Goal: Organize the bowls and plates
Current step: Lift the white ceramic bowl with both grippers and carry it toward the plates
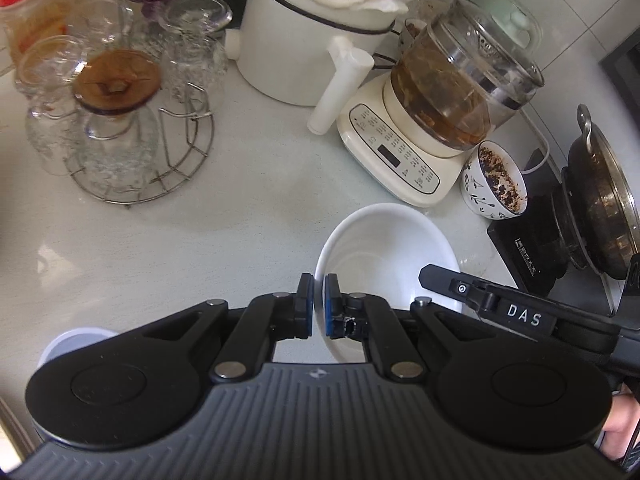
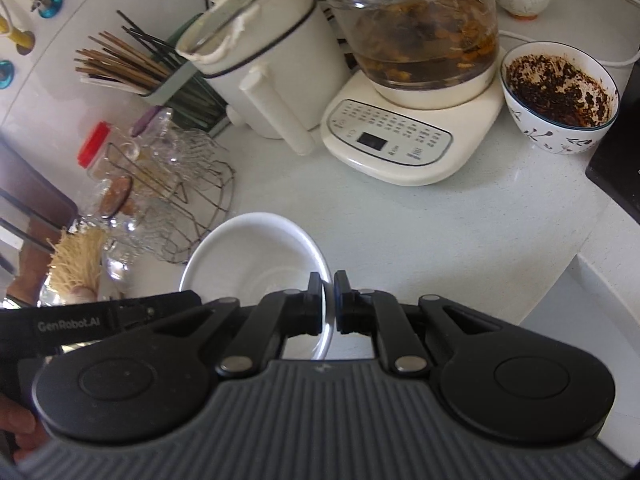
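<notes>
While both grippers pinch the same white bowl, you are mid-carry or mid-placement, judging by the grip alone. The left gripper is clamped on the bowl's left rim, pads one on either side of the wall. The right gripper is clamped on the opposite rim, jaws nearly together with only the thin edge between them. The bowl sits directly ahead of both sets of fingers, over the pale counter; whether its base touches the counter I cannot tell.

Ahead of the bowl stands the kettle base with its button panel, and beyond your right gripper, to the right, a dirty patterned bowl. Forward and left of the left gripper is the wire rack of glasses.

Next move, as a judgement: keep both wrists level and move together, since uneven pull could twist the rim out of one clamp. Pick a landing spot clear of the kettle base before releasing.

Writing legible: "DAS" on the right gripper's body as the left camera sees it; "GenRobot.AI" on the left gripper's body in the right view. Panel labels are too small to read.
</notes>
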The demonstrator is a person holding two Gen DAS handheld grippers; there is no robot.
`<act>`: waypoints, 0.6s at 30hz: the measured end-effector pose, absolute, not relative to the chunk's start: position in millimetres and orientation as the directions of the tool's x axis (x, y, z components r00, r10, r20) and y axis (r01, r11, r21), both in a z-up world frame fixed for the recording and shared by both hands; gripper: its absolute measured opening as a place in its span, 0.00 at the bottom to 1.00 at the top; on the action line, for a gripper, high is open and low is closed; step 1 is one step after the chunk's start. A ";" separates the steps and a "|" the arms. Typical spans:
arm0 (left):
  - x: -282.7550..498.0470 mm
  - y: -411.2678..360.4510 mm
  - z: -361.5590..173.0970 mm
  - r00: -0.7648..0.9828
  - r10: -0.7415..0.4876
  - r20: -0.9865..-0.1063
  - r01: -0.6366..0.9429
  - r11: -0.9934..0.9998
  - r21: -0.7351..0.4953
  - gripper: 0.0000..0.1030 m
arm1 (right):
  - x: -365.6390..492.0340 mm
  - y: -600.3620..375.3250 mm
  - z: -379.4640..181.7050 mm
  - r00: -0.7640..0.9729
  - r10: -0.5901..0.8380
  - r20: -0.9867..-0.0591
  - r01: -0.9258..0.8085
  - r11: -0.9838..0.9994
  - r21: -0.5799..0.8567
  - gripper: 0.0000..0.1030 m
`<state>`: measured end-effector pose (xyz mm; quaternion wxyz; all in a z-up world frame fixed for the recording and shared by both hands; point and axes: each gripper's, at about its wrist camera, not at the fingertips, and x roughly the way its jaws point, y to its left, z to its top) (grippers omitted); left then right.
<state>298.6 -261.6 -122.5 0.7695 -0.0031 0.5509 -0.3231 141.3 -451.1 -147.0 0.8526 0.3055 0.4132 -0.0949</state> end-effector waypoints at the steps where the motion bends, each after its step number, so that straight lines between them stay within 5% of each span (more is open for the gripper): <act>1: 297.3 -257.3 -119.5 0.192 -0.500 -0.844 0.493 0.793 -0.358 0.06 | 141.3 -447.7 -144.4 0.645 0.094 -0.758 0.411 0.794 0.448 0.08; 18: 287.4 -165.7 -87.4 0.297 -0.501 -0.813 0.440 0.828 -0.349 0.06 | 157.4 -380.2 -114.2 0.688 0.160 -0.708 0.294 0.830 0.473 0.09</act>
